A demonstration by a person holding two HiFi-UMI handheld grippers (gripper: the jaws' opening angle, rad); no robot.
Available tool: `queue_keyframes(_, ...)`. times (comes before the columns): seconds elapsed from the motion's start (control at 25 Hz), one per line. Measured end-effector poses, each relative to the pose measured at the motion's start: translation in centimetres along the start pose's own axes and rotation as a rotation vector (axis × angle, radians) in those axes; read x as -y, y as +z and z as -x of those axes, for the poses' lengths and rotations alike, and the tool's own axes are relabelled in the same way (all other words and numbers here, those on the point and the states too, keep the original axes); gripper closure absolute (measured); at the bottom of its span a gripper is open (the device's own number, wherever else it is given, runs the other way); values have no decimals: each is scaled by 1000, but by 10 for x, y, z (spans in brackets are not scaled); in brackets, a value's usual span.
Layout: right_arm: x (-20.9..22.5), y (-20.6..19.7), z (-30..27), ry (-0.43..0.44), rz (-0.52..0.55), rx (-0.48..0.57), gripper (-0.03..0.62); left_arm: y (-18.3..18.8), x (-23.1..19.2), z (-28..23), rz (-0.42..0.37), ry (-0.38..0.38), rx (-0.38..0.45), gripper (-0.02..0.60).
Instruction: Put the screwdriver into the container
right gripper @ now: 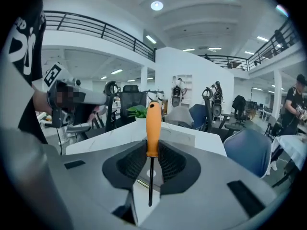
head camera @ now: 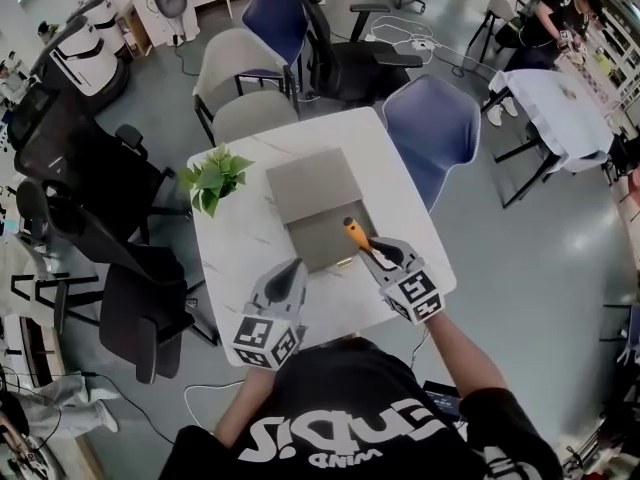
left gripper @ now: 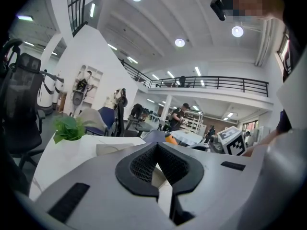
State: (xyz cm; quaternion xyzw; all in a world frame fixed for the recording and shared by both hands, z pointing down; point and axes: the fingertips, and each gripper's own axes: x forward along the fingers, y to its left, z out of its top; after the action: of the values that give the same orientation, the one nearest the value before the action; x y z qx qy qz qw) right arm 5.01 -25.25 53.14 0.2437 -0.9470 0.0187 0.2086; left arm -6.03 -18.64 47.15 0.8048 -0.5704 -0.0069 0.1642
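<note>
Office chairs crowded round the white desk (head camera: 240, 258), where the grey container (head camera: 318, 240) lay in front of you. Your right gripper (right gripper: 152, 150) had its jaws part-closed on the orange handle of the screwdriver (right gripper: 152, 123), held over the container's near right part. Your left gripper (left gripper: 156, 150) hung with its jaws together, holding nothing. With only 1 narrow pinch on a round handle, the tool could have pivoted or slid. A release too near the rim might have sent it onto the desk.

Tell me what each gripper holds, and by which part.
Right gripper: the screwdriver, clamped at the lower end of its orange handle. Left gripper: nothing, jaws shut.
</note>
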Motion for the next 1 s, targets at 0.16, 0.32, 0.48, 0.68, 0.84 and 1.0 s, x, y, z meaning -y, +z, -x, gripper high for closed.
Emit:
queue_keyframes(0.16,-1,-13,-19,49,127,-76,522,2,-3,1,6,17,7,568)
queue_keyframes(0.32,-3,-25,-38,98,267,-147,522,2,-7,3,28,32,10,568)
queue_keyframes(0.48,-6,-33,-57,135,345,-174,523,-1,-12,6,33,49,4,568)
queue_keyframes(0.68,-11,-56,-83,201,493,-257,526,-2,-18,5,35,62,-5,568)
queue_keyframes(0.84,-5,-76,-106,225,530,-324,526,-3,-21,5,39,74,-12,568)
queue_keyframes(1.0,-6,-88,-118,274,539,-345,526,-6,-29,6,48,95,-21,568)
